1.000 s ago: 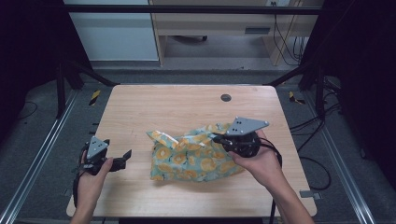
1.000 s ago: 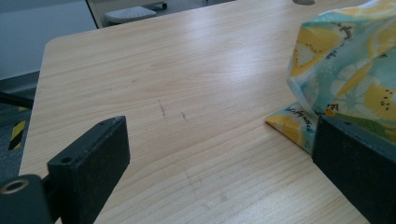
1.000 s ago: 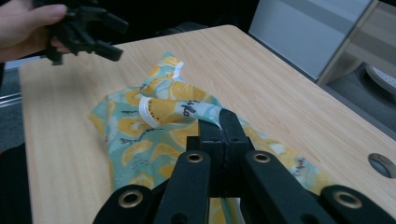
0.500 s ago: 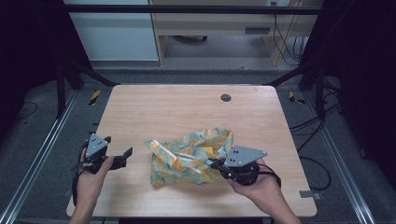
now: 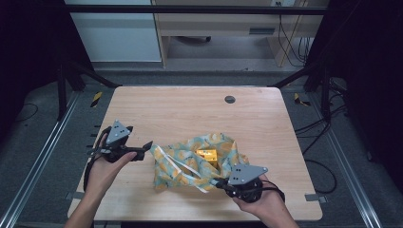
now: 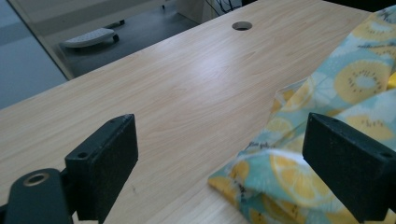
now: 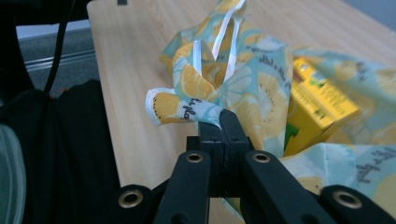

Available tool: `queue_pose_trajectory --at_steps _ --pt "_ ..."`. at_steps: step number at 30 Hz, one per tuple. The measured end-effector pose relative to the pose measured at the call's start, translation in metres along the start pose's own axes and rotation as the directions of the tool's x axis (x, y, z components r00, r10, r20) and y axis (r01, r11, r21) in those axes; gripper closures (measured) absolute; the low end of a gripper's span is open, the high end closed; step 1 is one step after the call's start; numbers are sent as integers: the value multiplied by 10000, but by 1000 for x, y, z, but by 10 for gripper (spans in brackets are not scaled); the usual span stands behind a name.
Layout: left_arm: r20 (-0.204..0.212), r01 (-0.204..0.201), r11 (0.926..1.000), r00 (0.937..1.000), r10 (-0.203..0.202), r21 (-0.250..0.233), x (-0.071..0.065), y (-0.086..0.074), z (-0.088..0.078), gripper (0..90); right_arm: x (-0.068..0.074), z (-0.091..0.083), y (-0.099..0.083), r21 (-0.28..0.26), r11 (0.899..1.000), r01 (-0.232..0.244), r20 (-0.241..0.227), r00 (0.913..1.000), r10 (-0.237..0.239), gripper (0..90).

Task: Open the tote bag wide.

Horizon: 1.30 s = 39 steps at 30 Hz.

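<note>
The right tongs (image 7: 219,122) pinched the fruit-print cloth bag's (image 5: 190,161) edge on the counter (image 5: 180,109); the left tongs (image 6: 233,158), spread, should close on its near corner (without dislodging the yellow carton (image 7: 317,109)).

We see a light wooden counter (image 5: 157,109) with a round hole (image 5: 230,99) upper centre and a fruit-print cloth (image 5: 177,166) crumpled lower centre.
</note>
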<state>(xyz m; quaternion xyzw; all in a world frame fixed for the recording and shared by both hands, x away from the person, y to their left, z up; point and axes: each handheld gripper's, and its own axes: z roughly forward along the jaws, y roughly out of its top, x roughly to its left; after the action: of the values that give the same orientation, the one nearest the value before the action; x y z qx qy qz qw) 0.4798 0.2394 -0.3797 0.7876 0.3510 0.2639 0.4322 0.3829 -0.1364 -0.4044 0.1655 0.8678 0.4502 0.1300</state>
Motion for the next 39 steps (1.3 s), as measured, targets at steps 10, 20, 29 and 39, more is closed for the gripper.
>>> queue_pose_trajectory --at_steps 10,20,29,39 --pt "728 -202 9986 9972 166 490 -9 19 25 124 2 0 -40 829 9963 -218 -383 9990 251 900" --pt "1306 -484 9912 9909 321 1235 -13 28 58 165 3 5 -61 1358 9903 -289 -604 9975 374 900" --pt "2132 -923 9740 9759 472 2069 -19 17 93 183 1 6 -69 1508 9881 -302 -553 9977 389 900" --pt "3193 -1034 9609 9475 166 2569 -24 2 115 148 0 5 -72 1369 9899 -360 -480 9979 429 900"
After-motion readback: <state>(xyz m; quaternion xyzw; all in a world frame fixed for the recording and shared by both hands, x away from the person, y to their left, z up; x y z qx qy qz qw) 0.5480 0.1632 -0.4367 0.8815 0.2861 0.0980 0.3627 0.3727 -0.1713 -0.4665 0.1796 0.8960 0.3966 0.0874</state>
